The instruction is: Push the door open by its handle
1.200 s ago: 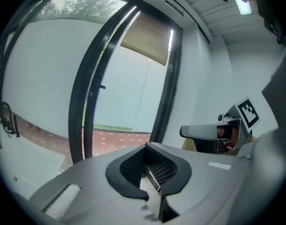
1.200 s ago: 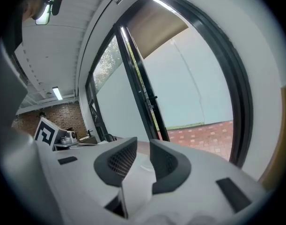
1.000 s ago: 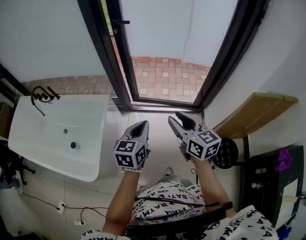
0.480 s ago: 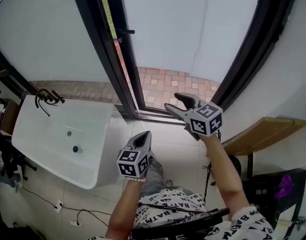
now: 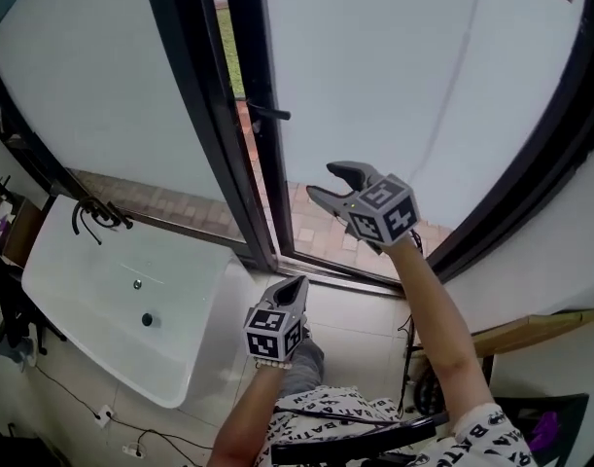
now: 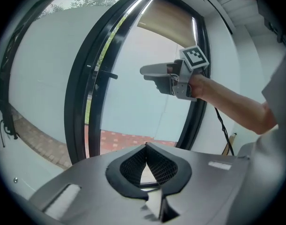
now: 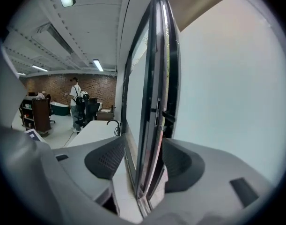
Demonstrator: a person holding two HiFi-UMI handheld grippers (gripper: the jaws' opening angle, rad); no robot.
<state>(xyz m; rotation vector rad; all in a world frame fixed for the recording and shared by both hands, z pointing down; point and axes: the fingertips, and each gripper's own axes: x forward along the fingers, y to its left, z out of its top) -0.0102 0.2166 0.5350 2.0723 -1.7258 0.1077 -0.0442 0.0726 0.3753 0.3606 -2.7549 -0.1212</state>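
The frosted glass door looked barely ajar, its black handle on the left edge untouched. The right tool, its jaws just opened wide and empty, hung near the handle. The left tool sat low, closed on nothing. The whole push remained.

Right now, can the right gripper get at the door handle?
Probably yes. The right gripper has just opened its jaws, with nothing in them, and in the head view it hangs below and right of the handle. Nothing stands between the two.
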